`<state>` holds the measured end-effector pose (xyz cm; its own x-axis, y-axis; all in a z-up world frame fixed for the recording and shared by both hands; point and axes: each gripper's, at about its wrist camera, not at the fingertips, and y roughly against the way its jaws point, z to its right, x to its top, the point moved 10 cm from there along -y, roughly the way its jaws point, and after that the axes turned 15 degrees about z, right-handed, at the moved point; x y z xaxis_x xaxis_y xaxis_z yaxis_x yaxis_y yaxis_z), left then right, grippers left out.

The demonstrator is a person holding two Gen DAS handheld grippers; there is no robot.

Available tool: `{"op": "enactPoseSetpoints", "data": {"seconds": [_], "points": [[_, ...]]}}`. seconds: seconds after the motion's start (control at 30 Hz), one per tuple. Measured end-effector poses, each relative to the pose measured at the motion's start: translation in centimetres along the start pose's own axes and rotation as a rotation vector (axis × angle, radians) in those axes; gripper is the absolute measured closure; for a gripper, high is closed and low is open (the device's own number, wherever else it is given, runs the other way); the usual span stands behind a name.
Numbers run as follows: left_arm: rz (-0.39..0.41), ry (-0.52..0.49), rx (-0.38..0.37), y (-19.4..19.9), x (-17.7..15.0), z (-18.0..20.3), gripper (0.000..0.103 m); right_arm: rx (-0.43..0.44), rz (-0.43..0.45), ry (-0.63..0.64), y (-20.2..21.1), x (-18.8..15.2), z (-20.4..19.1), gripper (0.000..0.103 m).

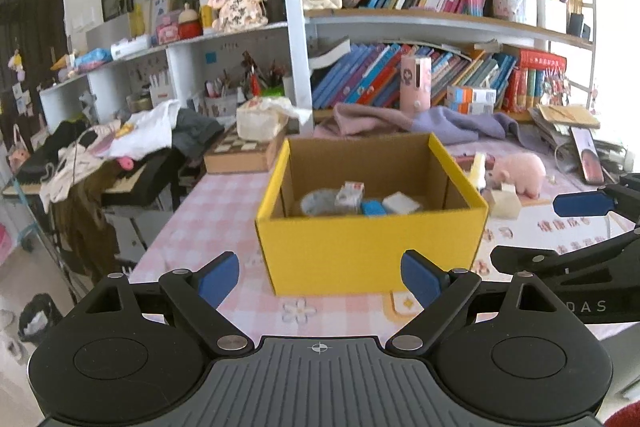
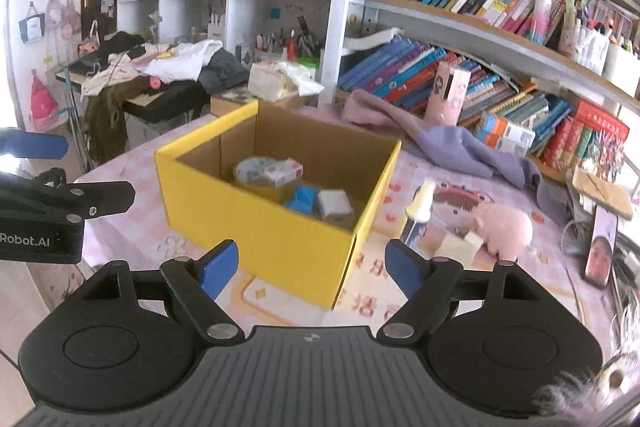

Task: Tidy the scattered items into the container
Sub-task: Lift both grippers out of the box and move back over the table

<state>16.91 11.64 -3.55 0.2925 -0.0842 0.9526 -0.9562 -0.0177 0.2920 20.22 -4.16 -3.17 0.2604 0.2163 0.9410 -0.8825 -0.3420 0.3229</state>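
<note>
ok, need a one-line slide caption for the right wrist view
Open right gripper faces the yellow box of collected items; pink plush pig still on the table.

Left gripper (image 1: 320,277) jaws wide, empty; right gripper (image 2: 313,269) jaws wide, empty.

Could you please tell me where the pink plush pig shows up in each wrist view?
Left wrist: the pink plush pig lies right of centre on the table, beyond the yellow box.
Right wrist: the pig lies at lower right, right of the box.
Shared landmark: the yellow box.
</note>
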Motion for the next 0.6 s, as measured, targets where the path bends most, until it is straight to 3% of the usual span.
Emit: {"op": "enactPoseSetpoints", "data": {"seconds": [0.33, 0.6], "points": [[-0.088, 0.015, 0.033, 1.5, -4.2, 1.1, 0.013, -0.004, -0.104, -0.001, 1.7, -4.0, -1.7, 0.023], [-0.153, 0.009, 0.002, 1.3, -5.9, 2.2, 0.012, -0.043, -0.190, 0.013, 1.9, -6.3, -0.9, 0.021]]}}
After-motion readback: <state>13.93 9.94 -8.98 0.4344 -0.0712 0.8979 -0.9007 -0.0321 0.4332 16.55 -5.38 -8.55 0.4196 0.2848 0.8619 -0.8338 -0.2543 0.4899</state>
